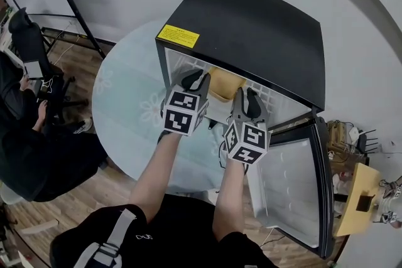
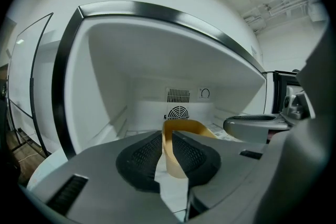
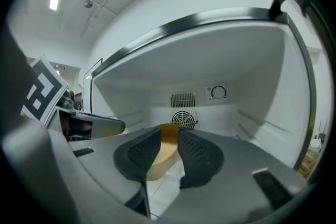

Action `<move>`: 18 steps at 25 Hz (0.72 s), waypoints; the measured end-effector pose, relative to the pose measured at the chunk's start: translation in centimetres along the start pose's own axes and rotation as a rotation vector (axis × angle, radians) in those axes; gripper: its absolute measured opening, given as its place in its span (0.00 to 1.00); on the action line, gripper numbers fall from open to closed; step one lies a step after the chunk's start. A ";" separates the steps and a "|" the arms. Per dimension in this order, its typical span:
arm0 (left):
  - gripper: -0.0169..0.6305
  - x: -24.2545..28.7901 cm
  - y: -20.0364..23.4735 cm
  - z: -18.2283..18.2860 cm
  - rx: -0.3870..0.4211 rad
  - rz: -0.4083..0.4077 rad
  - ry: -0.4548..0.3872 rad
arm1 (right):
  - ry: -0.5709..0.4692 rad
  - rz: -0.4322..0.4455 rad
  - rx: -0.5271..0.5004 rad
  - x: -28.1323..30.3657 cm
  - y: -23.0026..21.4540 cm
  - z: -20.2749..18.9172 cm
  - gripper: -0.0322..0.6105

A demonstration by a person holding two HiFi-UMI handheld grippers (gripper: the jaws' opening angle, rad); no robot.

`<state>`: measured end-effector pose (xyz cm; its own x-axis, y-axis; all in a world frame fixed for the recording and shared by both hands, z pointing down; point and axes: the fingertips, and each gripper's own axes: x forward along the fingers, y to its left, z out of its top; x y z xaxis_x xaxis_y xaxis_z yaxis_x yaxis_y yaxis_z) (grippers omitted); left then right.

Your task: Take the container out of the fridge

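Note:
A yellow container sits on the shelf inside the small black fridge, just behind the open front. My left gripper reaches into the opening at the container's left side. In the left gripper view the container's thin wall runs between the two dark pads, and my left gripper is shut on it. My right gripper is at the container's right side. In the right gripper view my right gripper stands open, and the container shows through the gap without the pads pressing on it.
The fridge stands on a round pale table, with its door swung open to the right. A seated person is at the far left. A cardboard box and cables lie at the right. A fan vent sits on the fridge's back wall.

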<state>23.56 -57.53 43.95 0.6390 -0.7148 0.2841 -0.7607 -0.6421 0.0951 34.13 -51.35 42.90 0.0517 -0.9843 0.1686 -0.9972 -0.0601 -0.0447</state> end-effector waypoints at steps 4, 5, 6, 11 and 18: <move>0.14 1.5 0.6 -0.6 0.029 0.003 0.045 | 0.042 -0.019 -0.002 1.7 -0.1 -0.9 0.20; 0.14 1.9 0.7 -1.0 0.030 -0.001 0.060 | 0.058 -0.023 -0.004 2.1 -0.1 -1.4 0.20; 0.14 2.2 0.7 -1.3 0.027 -0.008 0.070 | 0.075 -0.029 -0.005 2.3 -0.1 -1.8 0.20; 0.15 2.8 0.2 -1.9 0.024 -0.049 0.068 | 0.092 -0.058 -0.020 2.6 -0.4 -2.6 0.22; 0.15 2.3 -0.7 -3.1 0.010 -0.083 0.087 | 0.113 -0.067 -0.012 2.0 -0.1 -3.6 0.23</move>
<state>25.18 -57.86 47.53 0.6869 -0.6326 0.3579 -0.7041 -0.7012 0.1120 34.10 -52.70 46.79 0.1125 -0.9531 0.2808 -0.9923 -0.1225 -0.0180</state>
